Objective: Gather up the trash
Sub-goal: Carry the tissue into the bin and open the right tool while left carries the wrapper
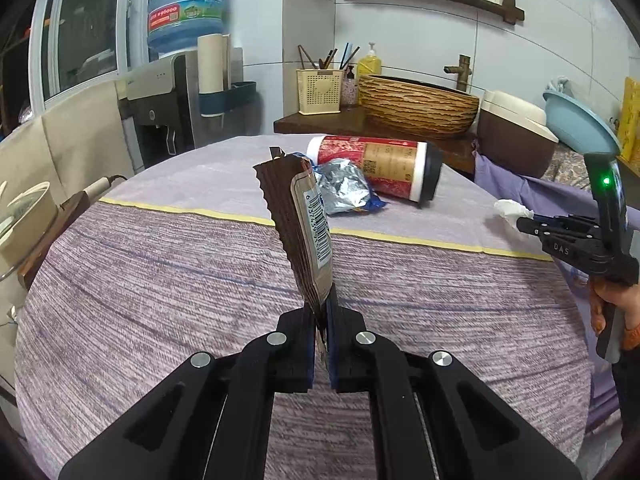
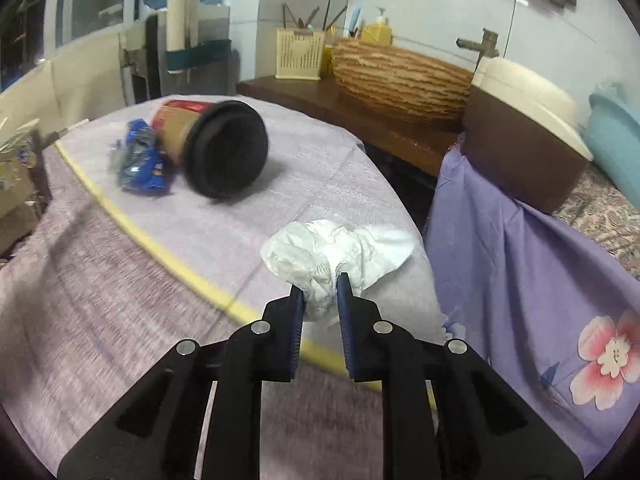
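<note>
The left tool [image 1: 322,312] is clenched on a brown snack wrapper [image 1: 298,232], gripping its lower end so the wrapper stands up off the counter [image 1: 140,280], barcode strip facing right. Below and around it, across the lower half of the left wrist view, the striped purple cloth lies bare, with plenty of open room.

The right tool [image 2: 320,292] is clamped on a crumpled white tissue [image 2: 340,248], its blue pads pinching the near end while the rest bulges out past the fingertips. In the left wrist view the same tool [image 1: 520,224] shows at the right edge, the tissue [image 1: 512,208] poking from its tip, a hand [image 1: 616,312] on the grip below. The tissue sits near the counter's right edge, where the cloth drops away; just beyond hangs a lilac flowered sheet [image 2: 540,280].

Two more pieces of trash wait further back, past the yellow stripe [image 1: 200,212] on the cloth: a crumpled blue and silver foil packet [image 1: 344,188] and a red paper cup with a black lid [image 1: 384,164] lying on its side, the two touching. The cup rests near the far edge of the counter, close to a dark wooden ledge [image 1: 320,124] carrying a woven basin [image 1: 416,104].
</note>
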Motion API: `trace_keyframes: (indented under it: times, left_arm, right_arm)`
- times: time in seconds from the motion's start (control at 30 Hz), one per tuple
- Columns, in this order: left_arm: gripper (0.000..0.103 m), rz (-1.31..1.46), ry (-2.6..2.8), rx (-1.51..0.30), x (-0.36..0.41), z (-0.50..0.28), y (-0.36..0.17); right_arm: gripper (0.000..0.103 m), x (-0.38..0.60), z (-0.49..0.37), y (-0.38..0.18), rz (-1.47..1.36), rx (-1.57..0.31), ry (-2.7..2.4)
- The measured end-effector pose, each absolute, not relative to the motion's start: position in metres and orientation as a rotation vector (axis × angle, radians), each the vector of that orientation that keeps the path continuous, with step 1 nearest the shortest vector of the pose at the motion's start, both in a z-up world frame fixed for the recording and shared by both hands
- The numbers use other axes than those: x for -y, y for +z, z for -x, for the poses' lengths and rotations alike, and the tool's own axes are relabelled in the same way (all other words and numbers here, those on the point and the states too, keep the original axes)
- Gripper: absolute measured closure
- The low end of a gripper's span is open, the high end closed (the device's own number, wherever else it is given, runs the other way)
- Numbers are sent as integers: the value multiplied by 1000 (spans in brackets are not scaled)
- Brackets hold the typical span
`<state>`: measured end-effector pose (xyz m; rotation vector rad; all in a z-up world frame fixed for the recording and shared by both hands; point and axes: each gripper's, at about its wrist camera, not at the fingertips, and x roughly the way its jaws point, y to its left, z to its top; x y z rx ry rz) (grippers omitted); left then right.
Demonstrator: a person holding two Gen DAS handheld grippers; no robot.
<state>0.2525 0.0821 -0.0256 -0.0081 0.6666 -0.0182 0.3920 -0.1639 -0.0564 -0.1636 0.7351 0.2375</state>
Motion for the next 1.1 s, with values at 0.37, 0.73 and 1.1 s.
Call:
trace_keyframes:
  times: [0.37, 0.73, 1.1]
  left_arm:
    - [97, 4, -81, -615, -37, -189, -20]
    - [97, 4, -205, -554, 25, -148, -12]
    - [97, -49, -335, -529, 92, -129, -18]
  right_arm:
    - [85, 192, -272, -33, 81, -627, 271]
    - [85, 245, -190, -43, -9, -611, 169]
    - [85, 308, -149, -83, -135, -669, 30]
